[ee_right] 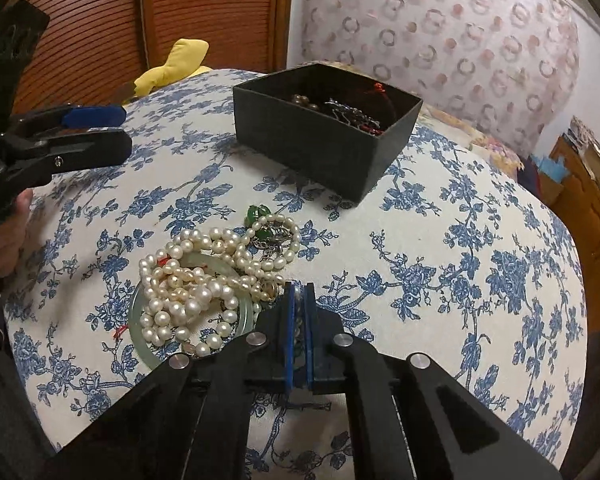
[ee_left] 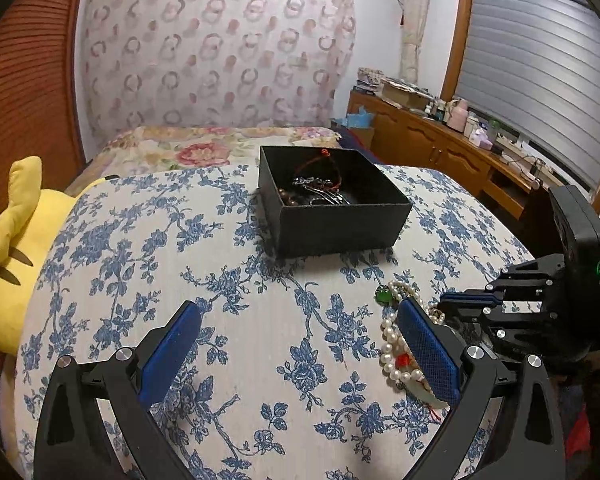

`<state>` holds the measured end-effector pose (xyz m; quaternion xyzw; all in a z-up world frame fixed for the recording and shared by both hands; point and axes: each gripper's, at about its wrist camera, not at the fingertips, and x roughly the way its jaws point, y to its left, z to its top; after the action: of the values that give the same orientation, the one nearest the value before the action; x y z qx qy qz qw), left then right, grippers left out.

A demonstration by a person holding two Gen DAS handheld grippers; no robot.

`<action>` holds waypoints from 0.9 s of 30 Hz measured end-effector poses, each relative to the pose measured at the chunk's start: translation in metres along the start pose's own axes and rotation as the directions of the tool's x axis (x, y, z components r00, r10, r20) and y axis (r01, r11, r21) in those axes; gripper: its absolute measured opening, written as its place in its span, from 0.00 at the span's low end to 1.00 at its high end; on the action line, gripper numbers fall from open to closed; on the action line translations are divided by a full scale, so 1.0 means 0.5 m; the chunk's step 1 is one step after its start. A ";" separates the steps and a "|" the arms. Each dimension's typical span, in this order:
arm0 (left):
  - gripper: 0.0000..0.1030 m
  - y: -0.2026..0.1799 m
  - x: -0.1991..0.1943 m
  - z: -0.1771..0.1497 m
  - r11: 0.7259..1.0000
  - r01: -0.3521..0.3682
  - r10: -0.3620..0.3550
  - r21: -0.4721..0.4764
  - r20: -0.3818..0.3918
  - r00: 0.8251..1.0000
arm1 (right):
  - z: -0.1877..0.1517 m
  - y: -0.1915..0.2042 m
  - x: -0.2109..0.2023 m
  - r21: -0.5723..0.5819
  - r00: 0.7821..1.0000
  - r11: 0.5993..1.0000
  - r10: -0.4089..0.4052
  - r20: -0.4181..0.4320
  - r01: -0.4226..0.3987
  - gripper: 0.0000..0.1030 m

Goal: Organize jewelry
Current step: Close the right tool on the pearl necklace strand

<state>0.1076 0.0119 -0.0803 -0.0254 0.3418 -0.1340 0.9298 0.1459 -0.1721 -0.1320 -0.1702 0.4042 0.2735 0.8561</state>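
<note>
A black open box (ee_left: 332, 196) (ee_right: 320, 128) sits on the blue-flowered cloth and holds a red cord, brown beads and a silver piece. A heap of pearl strands (ee_right: 204, 280) (ee_left: 392, 344) lies on a pale green bangle (ee_right: 140, 320), with green stones (ee_right: 256, 216) (ee_left: 385, 294) beside it. My right gripper (ee_right: 299, 292) (ee_left: 466, 300) is shut on a thin chain at the heap's right edge. My left gripper (ee_left: 300, 316) (ee_right: 118, 128) is open and empty, left of the heap.
A yellow plush toy (ee_left: 12, 248) (ee_right: 168, 68) lies at the cloth's left edge. A flowered bedspread (ee_left: 204, 148) lies behind the box. A wooden sideboard (ee_left: 440, 140) with clutter stands at the right under a shuttered window.
</note>
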 end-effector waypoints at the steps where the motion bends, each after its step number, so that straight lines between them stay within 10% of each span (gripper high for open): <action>1: 0.92 -0.002 0.000 -0.001 1.000 0.000 0.000 0.002 -0.003 1.000 | 0.001 -0.005 -0.005 0.010 1.000 1.000 -0.002 0.013 0.002 0.04; 23: 0.92 -0.044 0.021 -0.022 0.998 0.050 -0.047 0.046 -0.069 0.996 | 0.042 -0.154 -0.251 0.188 0.917 0.961 -0.253 0.310 0.202 0.05; 27: 0.73 -0.055 0.032 -0.027 0.995 0.075 -0.068 0.060 -0.114 0.991 | 0.034 -0.156 -0.236 0.191 0.925 0.962 -0.247 0.290 0.197 0.05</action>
<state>0.1044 -0.0183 -0.0970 -0.0001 0.3879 -0.1793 0.9041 0.1415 -0.2643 -0.0236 -0.1014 0.2626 0.1652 0.9453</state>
